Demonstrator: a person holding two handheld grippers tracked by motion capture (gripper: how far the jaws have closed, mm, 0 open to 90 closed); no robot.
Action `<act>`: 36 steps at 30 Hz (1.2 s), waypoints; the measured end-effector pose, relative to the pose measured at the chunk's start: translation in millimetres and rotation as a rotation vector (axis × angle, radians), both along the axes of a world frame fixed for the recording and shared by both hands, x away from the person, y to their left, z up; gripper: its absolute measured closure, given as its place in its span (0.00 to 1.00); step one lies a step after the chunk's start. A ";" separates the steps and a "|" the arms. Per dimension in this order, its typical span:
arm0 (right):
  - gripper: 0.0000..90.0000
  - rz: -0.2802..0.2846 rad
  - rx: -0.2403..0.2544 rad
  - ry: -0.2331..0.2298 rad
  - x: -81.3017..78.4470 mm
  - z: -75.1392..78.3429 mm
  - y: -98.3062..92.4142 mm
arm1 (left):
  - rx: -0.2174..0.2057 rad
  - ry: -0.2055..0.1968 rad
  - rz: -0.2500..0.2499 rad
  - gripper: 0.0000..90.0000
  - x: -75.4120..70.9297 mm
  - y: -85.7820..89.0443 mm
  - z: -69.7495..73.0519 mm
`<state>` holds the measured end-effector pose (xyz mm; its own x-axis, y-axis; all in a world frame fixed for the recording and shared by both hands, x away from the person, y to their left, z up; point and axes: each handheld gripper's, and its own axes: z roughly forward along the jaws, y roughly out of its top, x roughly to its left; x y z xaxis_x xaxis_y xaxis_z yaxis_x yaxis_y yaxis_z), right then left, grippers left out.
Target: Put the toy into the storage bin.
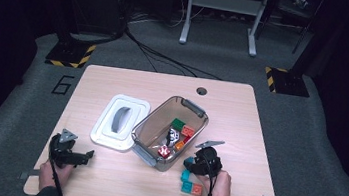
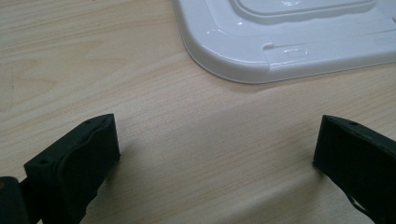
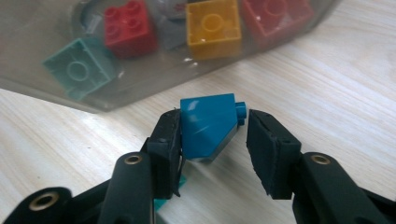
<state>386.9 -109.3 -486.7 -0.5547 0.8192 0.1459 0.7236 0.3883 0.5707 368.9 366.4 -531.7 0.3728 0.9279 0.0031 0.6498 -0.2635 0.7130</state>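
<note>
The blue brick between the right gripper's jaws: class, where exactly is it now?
In the right gripper view the blue brick sits between the right gripper jaws, above the table, just outside the clear bin of bricks.

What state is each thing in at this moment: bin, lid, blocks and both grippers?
Clear bin: open, blocks inside.
White lid: off, flat on the table beside the bin.
Blue block: between the right gripper's jaws, a gap at one pad.
Right gripper: not yet clamped.
Left gripper: open, empty, over bare table.

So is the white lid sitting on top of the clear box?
No, the white lid lies flat on the table beside the open clear box.
</note>
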 end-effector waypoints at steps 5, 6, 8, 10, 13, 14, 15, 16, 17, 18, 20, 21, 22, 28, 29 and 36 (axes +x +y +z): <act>0.52 -0.027 -0.007 -0.001 4.3 -0.7 -4.1 | 0.002 -0.001 0.001 0.00 0.0 0.1 0.1; 0.52 -0.027 -0.007 -0.001 4.3 -0.7 -4.1 | 0.002 -0.001 0.001 0.00 0.0 0.1 0.1; 0.51 -0.027 -0.008 -0.002 6.3 -1.5 -1.7 | 0.001 -0.001 0.001 0.00 0.0 0.0 0.1; 0.52 -0.013 -0.037 -0.004 8.8 -3.4 4.4 | 0.002 -0.001 0.001 0.00 0.0 0.0 0.0; 0.57 0.000 -0.052 -0.002 10.0 -4.1 6.2 | 0.000 0.000 0.000 0.00 0.0 0.0 0.0; 0.59 -0.006 -0.051 0.000 10.3 -4.6 7.4 | 0.000 0.000 0.000 0.00 0.0 0.0 0.0; 0.61 -0.004 -0.052 0.002 10.7 -5.0 7.6 | 0.002 0.000 0.001 0.00 0.0 0.0 0.1; 0.61 -0.007 -0.057 -0.003 10.7 -5.3 7.8 | 0.000 0.000 0.000 0.00 0.0 0.0 0.0; 0.62 -0.006 -0.061 -0.004 10.5 -5.0 7.7 | 0.000 0.000 0.000 0.00 0.0 0.0 0.0; 0.62 -0.006 -0.061 -0.004 10.5 -5.0 7.7 | 0.000 0.000 0.000 0.00 0.0 0.0 0.0; 0.62 -0.008 -0.066 -0.006 10.3 -4.4 7.1 | 0.000 0.000 0.000 0.00 0.0 0.0 0.0; 0.62 -0.009 -0.067 -0.007 10.5 -4.1 6.1 | 0.000 0.000 0.000 0.00 0.0 0.0 0.0; 0.63 -0.013 -0.065 -0.001 10.1 -3.2 5.5 | 0.000 0.000 0.000 0.00 0.0 0.0 0.0; 0.63 -0.021 -0.052 -0.020 9.2 4.2 -1.5 | 0.002 -0.001 0.001 0.00 0.0 0.0 0.0; 0.63 -0.022 -0.048 -0.021 9.3 5.8 -2.8 | 0.002 -0.001 0.001 0.00 0.0 0.0 0.0; 0.63 -0.044 -0.026 -0.043 8.7 18.5 -11.0 | 0.002 -0.001 0.001 0.00 0.0 0.1 0.1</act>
<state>395.6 -120.3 -468.2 -0.5234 0.8461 0.1006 0.7152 0.3721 0.5917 368.9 366.4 -531.7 0.3723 0.9281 0.0052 0.6494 -0.2645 0.7129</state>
